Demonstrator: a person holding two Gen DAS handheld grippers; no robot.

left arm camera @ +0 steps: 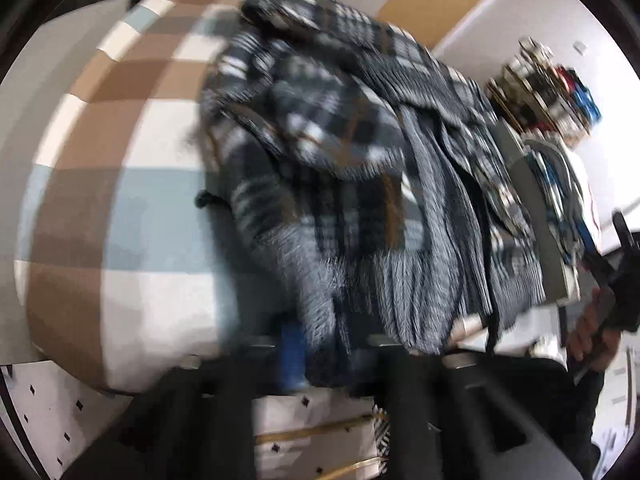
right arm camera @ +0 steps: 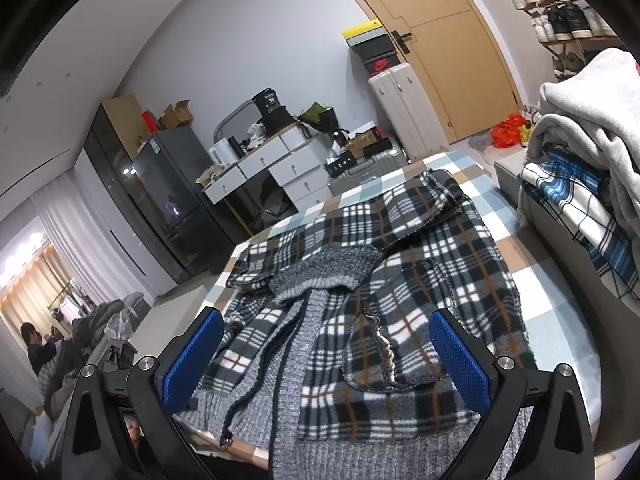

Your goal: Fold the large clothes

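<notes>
- The plaid jacket (right arm camera: 404,280), black, white and grey with thin brown lines and a grey knitted lining, is lying spread and rumpled on the bed (right arm camera: 560,320), which is wearing a checked cover of brown, pale blue and white.
- The jacket's near hem is hanging over the bed's near edge, with the grey knit (right arm camera: 304,380) turned up and a dark drawstring (right arm camera: 256,396) trailing across it.
- The left claw (left arm camera: 320,356) is pointing steeply down at the near edge of the jacket (left arm camera: 340,168); its jaws are sitting pressed together, with a fold of the grey knit running down between the fingers. That view is heavily blurred, so I cannot tell exactly how much cloth is caught.
- The right claw (right arm camera: 326,364) is hovering over the jacket's near part with its jaws spread wide, the blue pads (right arm camera: 196,356) standing well apart and gripping nothing.
- In the left wrist view, a hand (left arm camera: 596,332) is showing at the right edge, gripping a dark handle.
- A heap of other clothes (right arm camera: 592,152), grey sweatshirt fabric over a blue-and-white plaid piece, is sitting at the right beside the bed.
- A white suitcase (right arm camera: 404,112) is standing by the brown door (right arm camera: 452,40) beyond the bed.
</notes>
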